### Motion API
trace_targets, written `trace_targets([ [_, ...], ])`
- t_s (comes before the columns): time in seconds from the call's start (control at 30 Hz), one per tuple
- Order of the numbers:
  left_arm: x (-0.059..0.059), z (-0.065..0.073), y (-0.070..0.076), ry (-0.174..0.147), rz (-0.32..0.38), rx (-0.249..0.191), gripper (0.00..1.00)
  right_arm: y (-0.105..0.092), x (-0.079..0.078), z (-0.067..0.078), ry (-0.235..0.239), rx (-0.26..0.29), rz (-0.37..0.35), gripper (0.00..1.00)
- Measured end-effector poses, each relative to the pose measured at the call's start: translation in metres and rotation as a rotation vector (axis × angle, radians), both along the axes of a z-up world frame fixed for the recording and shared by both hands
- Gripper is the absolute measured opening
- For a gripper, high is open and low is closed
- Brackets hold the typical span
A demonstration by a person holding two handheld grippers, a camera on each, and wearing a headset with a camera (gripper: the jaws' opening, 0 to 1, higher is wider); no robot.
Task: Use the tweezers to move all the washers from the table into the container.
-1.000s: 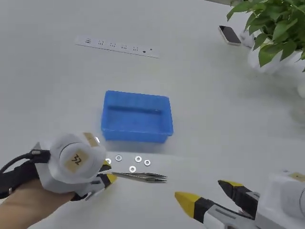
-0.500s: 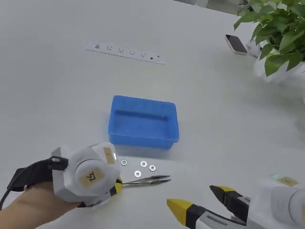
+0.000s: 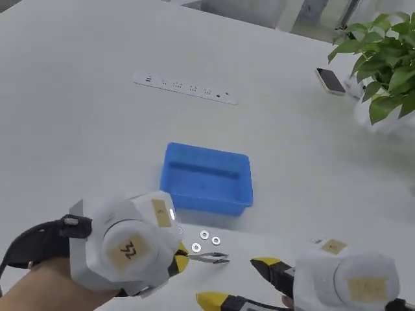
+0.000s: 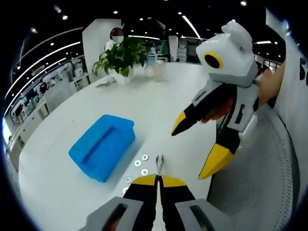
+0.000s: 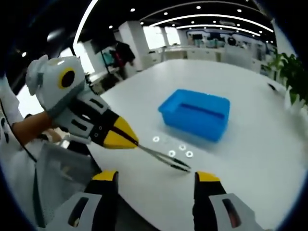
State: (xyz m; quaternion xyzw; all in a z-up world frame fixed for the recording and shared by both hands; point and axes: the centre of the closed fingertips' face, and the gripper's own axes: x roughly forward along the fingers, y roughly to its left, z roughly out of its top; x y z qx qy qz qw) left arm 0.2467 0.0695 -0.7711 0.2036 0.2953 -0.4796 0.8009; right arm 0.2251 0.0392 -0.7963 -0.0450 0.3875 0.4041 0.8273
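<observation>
A blue container (image 3: 207, 176) stands mid-table, with several small washers (image 3: 205, 235) on the white table just in front of it. My left gripper (image 3: 180, 259) is shut on the handle end of the metal tweezers (image 3: 209, 258), whose tips point right, close beside the washers. The left gripper view has the tweezers (image 4: 160, 163) jutting from my shut left gripper (image 4: 156, 179) among the washers (image 4: 145, 172), left of which is the container (image 4: 101, 144). My right gripper (image 5: 156, 177) is open and holds nothing, just short of the tweezers (image 5: 163, 157) and washers (image 5: 182, 147).
A white power strip (image 3: 185, 88) lies beyond the container. A phone (image 3: 331, 81) and a potted plant (image 3: 389, 58) sit at the far right. The table's near edge runs just under both grippers.
The head camera has tilted, so the whole scene sits lower and further right. My right gripper has moved left, closer to the tweezers. The left gripper keeps its hold on them.
</observation>
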Motion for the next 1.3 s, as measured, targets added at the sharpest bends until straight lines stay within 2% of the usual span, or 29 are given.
trace_targets([
  [0.13,-0.002,0.021,-0.004,-0.045,-0.007,-0.021,0.00,0.016,0.002,0.001,-0.015,0.002,0.062,0.59],
  [0.23,-0.004,0.031,-0.005,-0.058,-0.007,-0.033,0.00,0.025,0.004,0.003,-0.021,0.010,0.089,0.58],
  [0.3,-0.004,0.037,-0.005,-0.077,-0.005,-0.039,0.00,0.030,0.003,0.004,-0.018,0.020,0.111,0.55],
  [0.43,-0.003,0.042,0.001,-0.121,-0.010,-0.019,0.00,0.034,0.000,0.006,-0.019,0.031,0.134,0.49],
  [0.5,-0.002,0.041,0.003,-0.123,-0.007,-0.014,0.00,0.036,-0.002,0.003,-0.010,0.032,0.146,0.46],
  [0.57,-0.002,0.035,0.006,-0.113,-0.009,-0.015,0.00,0.040,-0.002,0.001,-0.012,0.034,0.160,0.43],
  [0.67,-0.004,0.027,0.009,-0.109,-0.026,0.016,0.00,0.046,-0.002,0.000,-0.038,0.007,0.216,0.38],
  [0.7,-0.005,0.026,0.009,-0.114,-0.037,0.025,0.00,0.048,0.001,-0.001,-0.064,-0.015,0.238,0.35],
  [0.8,-0.005,0.025,0.009,-0.110,-0.044,0.024,0.00,0.053,0.007,-0.005,-0.089,-0.037,0.264,0.34],
  [0.9,-0.006,0.022,0.010,-0.112,-0.058,0.038,0.00,0.060,0.009,-0.008,-0.099,-0.040,0.298,0.29],
  [1.0,-0.008,0.022,0.009,-0.116,-0.070,0.031,0.00,0.066,0.010,-0.012,-0.134,-0.069,0.339,0.24],
  [1.13,-0.011,0.023,0.012,-0.120,-0.066,0.026,0.00,0.069,0.013,-0.016,-0.167,-0.098,0.350,0.19],
  [1.3,-0.016,0.022,0.021,-0.115,-0.042,0.031,0.00,0.071,0.011,-0.018,-0.174,-0.108,0.392,0.14],
])
